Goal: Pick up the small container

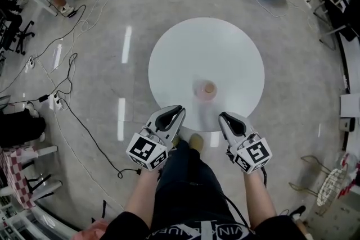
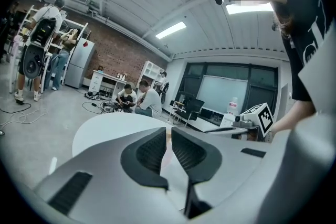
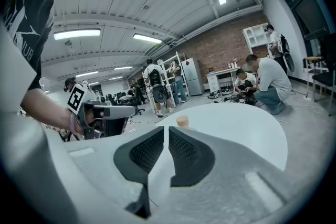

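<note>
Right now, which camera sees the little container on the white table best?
The right gripper view: the small container stands clear and sharp on the round table. The head view shows only its blurry top; in the left gripper view the left gripper mostly hides it.

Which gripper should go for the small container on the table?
Probably the right gripper: the small container sits straight ahead of its jaws, slightly nearer than to the left gripper. Both are shut.

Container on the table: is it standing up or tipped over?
Upright. From above the container shows its round top, and in the right gripper view it stands straight on the table.
</note>
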A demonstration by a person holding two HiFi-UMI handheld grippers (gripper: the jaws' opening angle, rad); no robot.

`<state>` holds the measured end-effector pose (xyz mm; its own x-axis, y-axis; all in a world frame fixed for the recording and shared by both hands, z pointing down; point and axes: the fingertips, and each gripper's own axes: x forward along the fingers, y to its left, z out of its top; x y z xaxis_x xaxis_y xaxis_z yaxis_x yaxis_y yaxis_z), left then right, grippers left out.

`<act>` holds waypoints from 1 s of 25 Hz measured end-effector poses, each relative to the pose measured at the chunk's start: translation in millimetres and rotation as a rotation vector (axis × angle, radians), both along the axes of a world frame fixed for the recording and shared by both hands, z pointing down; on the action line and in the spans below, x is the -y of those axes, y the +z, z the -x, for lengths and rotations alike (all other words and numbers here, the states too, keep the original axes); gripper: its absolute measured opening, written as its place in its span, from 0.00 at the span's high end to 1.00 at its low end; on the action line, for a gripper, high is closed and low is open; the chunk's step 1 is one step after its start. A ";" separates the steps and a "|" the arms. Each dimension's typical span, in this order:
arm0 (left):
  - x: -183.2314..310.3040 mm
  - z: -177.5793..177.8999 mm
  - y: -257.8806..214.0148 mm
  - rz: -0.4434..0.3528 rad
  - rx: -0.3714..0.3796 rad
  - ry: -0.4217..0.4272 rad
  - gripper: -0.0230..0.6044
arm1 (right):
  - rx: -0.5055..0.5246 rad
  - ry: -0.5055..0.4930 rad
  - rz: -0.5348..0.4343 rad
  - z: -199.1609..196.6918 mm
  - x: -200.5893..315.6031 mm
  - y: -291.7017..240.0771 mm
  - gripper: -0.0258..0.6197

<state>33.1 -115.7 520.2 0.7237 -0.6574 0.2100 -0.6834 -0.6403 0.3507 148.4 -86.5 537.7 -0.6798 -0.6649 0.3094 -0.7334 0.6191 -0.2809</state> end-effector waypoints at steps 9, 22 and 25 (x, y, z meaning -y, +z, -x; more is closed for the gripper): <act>21.1 -10.6 22.4 0.017 -0.014 0.053 0.91 | -0.061 0.023 -0.052 6.9 28.7 10.1 0.93; 35.8 -22.1 60.3 0.007 0.001 0.134 0.91 | -0.113 0.041 -0.168 20.0 66.6 25.5 0.76; 39.1 -27.3 65.9 0.009 0.002 0.143 0.91 | -0.107 0.029 -0.174 21.5 72.6 30.6 0.73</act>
